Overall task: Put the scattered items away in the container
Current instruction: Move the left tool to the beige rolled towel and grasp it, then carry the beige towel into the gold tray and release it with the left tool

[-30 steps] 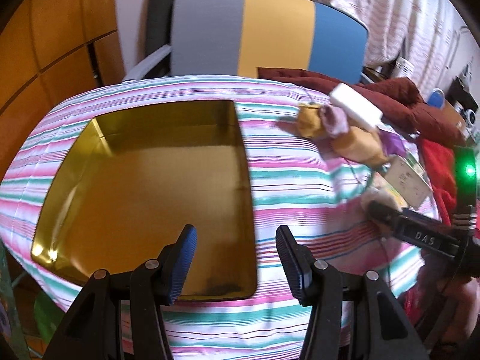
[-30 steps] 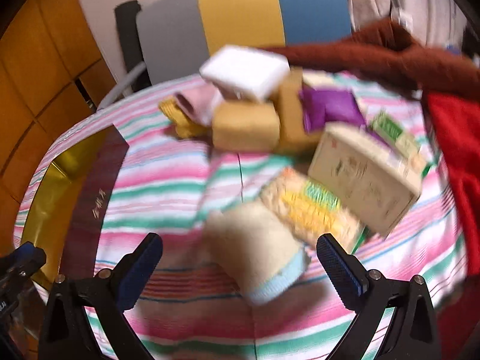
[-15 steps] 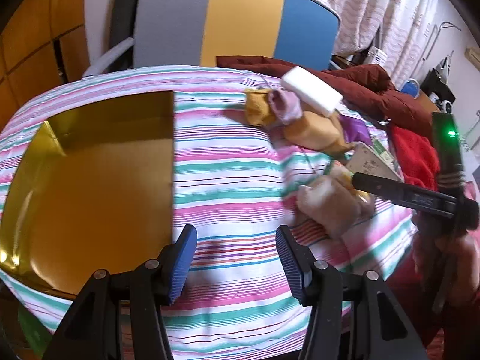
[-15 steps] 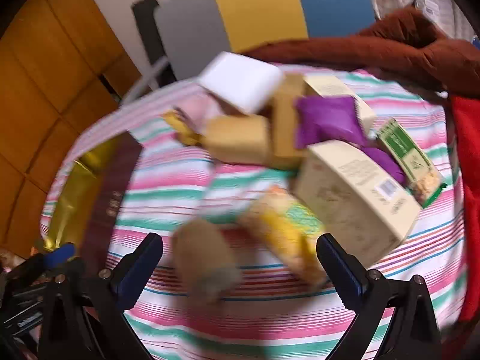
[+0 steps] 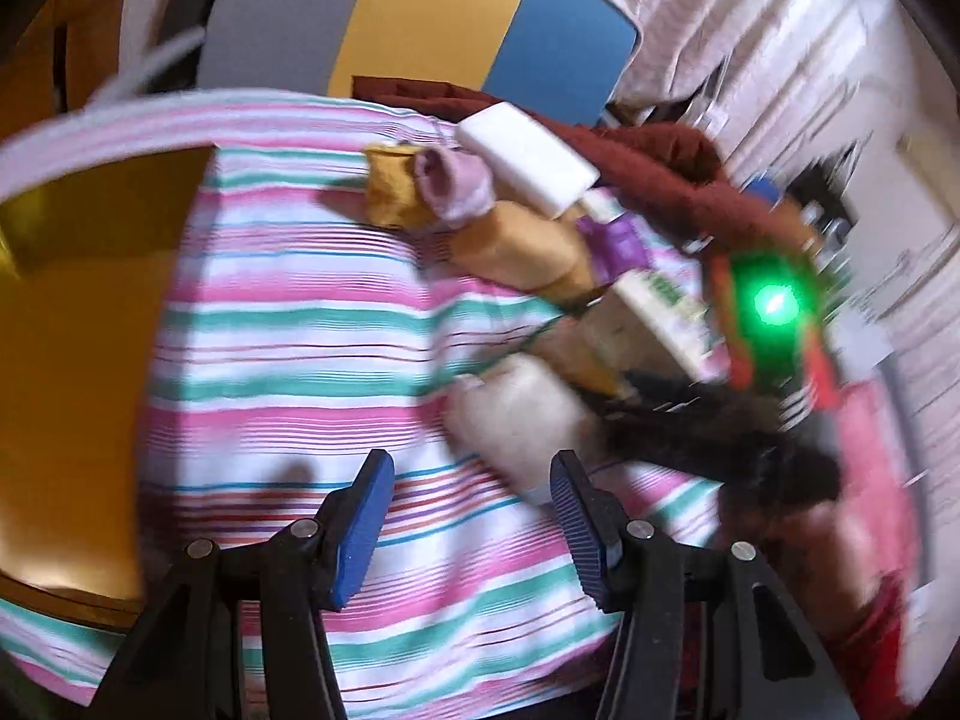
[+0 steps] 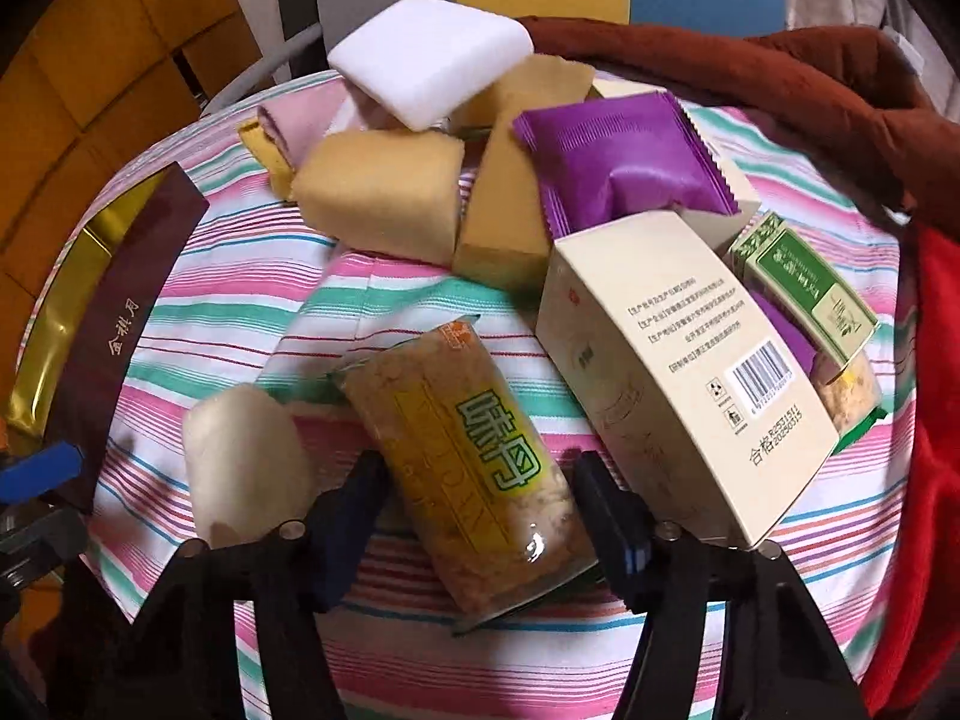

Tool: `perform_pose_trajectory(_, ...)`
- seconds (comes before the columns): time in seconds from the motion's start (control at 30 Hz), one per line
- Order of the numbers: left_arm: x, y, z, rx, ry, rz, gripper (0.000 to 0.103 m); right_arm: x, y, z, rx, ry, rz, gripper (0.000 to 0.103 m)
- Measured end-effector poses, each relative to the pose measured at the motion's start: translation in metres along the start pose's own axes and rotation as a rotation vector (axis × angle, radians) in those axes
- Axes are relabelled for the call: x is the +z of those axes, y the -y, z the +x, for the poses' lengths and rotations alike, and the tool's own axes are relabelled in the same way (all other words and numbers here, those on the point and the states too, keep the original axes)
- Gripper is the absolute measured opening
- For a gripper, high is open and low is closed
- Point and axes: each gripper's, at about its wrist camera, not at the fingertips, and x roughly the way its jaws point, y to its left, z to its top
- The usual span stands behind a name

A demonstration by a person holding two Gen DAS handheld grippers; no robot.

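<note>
My right gripper (image 6: 480,516) is closing around a yellow snack packet (image 6: 474,450) that lies on the striped cloth, and its pads touch both sides of the packet. A cream rolled sock (image 6: 246,468) lies just left of that gripper. My left gripper (image 5: 471,516) hangs open over the cloth with nothing between its fingers; the cream sock (image 5: 516,414) sits just ahead of its right finger. The gold tin (image 5: 72,360) is at its left, empty as far as I see. Scattered behind are a white sponge (image 6: 429,57), tan cloths (image 6: 384,198), a purple packet (image 6: 624,162), a cream box (image 6: 678,360) and a green packet (image 6: 804,288).
A maroon strip (image 6: 120,324) runs along the tin's edge. A dark red garment (image 6: 780,78) and a bright red cloth (image 6: 936,390) lie along the table's right side. A grey, yellow and blue chair back (image 5: 420,18) stands behind the table.
The right jaws have closed from wide open onto the yellow packet, after shifting right past the cream sock. The left gripper has swung right, away from the tin and toward the cream sock.
</note>
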Motion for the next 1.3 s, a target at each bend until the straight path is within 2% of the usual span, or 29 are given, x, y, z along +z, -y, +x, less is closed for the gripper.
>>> perform_pose_trajectory(0.1, 0.003, -0.005, 0.005, -0.099, 0.003, -0.131, 0.055, 0.0, 0.005, -0.004, 0.007, 0.012, 0.021, 0.058)
perform_pose_trajectory(0.17, 0.006, -0.004, 0.013, -0.083, -0.013, -0.163, 0.055, 0.0, 0.009, -0.006, 0.001, 0.032, 0.046, 0.056)
perform_pose_trajectory(0.23, 0.008, 0.003, 0.021, -0.049, -0.037, -0.142, 0.056, 0.0, 0.013, -0.011, -0.016, 0.051, 0.069, 0.054)
perform_pose_trajectory(0.37, 0.011, 0.018, 0.043, -0.067, -0.092, -0.136, 0.056, 0.003, 0.023, -0.013, 0.005, 0.053, 0.12, 0.054)
perform_pose_trajectory(0.47, 0.014, 0.025, 0.059, -0.01, -0.104, -0.105, 0.057, 0.002, 0.026, -0.012, 0.001, 0.051, 0.134, 0.054)
perform_pose_trajectory(0.6, 0.017, 0.028, 0.071, 0.074, -0.08, -0.052, 0.068, 0.002, 0.029, -0.011, -0.003, 0.05, 0.144, 0.054)
perform_pose_trajectory(0.7, 0.019, 0.026, 0.081, 0.125, -0.086, -0.012, 0.069, 0.004, 0.026, -0.008, -0.006, 0.046, 0.147, 0.054)
perform_pose_trajectory(0.73, 0.019, 0.023, 0.085, 0.145, -0.105, -0.001, 0.069, 0.005, 0.026, -0.007, -0.005, 0.045, 0.147, 0.054)
perform_pose_trajectory(0.8, 0.018, 0.016, 0.093, 0.177, -0.14, 0.006, 0.057, 0.004, 0.026, -0.008, -0.006, 0.046, 0.145, 0.054)
perform_pose_trajectory(0.9, 0.013, 0.015, 0.088, 0.162, -0.119, 0.034, 0.051, 0.003, 0.027, -0.007, -0.004, 0.046, 0.145, 0.054)
perform_pose_trajectory(0.97, 0.011, 0.016, 0.088, 0.181, -0.115, 0.072, 0.046, 0.004, 0.026, -0.007, -0.005, 0.045, 0.141, 0.054)
perform_pose_trajectory(1.07, 0.006, 0.012, 0.086, 0.156, -0.097, 0.088, 0.046, 0.003, 0.024, -0.006, -0.001, 0.042, 0.133, 0.054)
perform_pose_trajectory(1.3, 0.001, -0.004, 0.07, 0.098, -0.077, 0.047, 0.044, 0.002, 0.022, -0.007, 0.036, 0.053, 0.133, 0.053)
